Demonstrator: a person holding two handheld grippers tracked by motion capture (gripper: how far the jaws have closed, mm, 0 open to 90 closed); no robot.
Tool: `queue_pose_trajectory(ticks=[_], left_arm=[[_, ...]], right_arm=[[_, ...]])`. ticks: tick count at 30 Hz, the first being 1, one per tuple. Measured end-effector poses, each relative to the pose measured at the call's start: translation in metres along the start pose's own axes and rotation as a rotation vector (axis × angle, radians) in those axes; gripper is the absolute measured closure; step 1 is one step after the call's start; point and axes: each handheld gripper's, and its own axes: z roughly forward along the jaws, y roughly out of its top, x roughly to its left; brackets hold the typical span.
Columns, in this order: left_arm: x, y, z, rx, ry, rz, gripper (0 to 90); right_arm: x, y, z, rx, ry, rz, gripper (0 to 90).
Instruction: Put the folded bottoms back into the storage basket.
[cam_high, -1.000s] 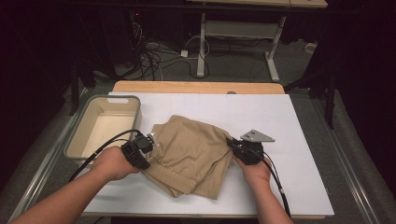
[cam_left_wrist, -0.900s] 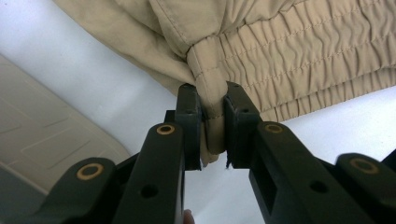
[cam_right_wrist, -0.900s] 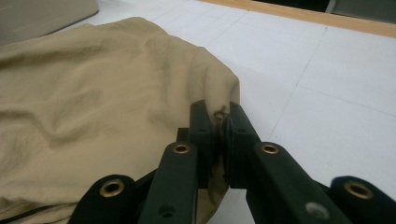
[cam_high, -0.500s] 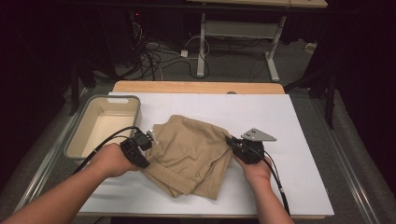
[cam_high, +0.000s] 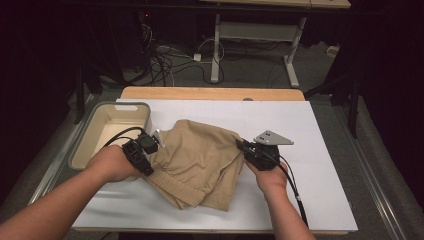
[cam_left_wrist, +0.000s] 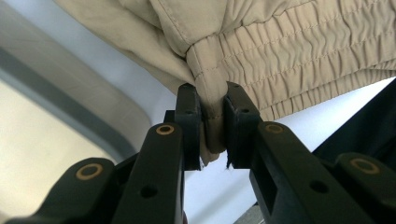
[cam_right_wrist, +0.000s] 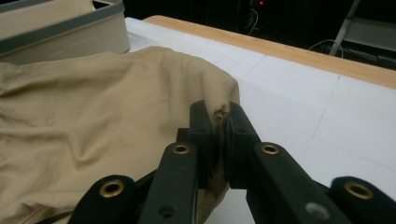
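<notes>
My left gripper (cam_left_wrist: 214, 100) is clamped on the elastic waistband of the tan shorts (cam_high: 200, 160) & my right gripper (cam_right_wrist: 219, 112) pinches their opposite edge, shorts lying crumpled mid-table beside the bin (cam_high: 85, 142).

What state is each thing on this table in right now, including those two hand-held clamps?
Tan shorts: folded, rumpled, lying on the white table.
Left gripper: fingers shut on the elastic waistband.
Right gripper: fingers shut on the shorts' edge.
Grey bin: upright, open-topped, empty as far as it shows.
</notes>
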Motion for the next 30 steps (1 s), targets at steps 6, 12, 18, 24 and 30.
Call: queue_pose_trajectory(ticks=[6,12,18,24,30], left_arm=[[-0.001,0.005,-0.010,0.014,0.016,0.017,76.4],[-0.001,0.009,-0.015,0.032,0.023,0.022,76.4],[0.001,0.014,-0.021,0.046,0.035,0.025,76.4],[0.002,0.017,-0.034,0.065,0.043,0.031,76.4],[0.005,0.018,-0.049,0.067,0.040,0.021,76.4]], right_arm=[[0.000,0.007,-0.002,-0.013,0.002,0.011,85.7],[-0.001,0.007,-0.004,-0.011,0.004,0.014,85.6],[0.000,0.010,-0.004,-0.018,0.000,0.016,85.6],[-0.001,0.023,-0.008,-0.024,0.002,0.007,85.6],[0.000,0.040,-0.010,-0.049,-0.005,-0.014,85.6]])
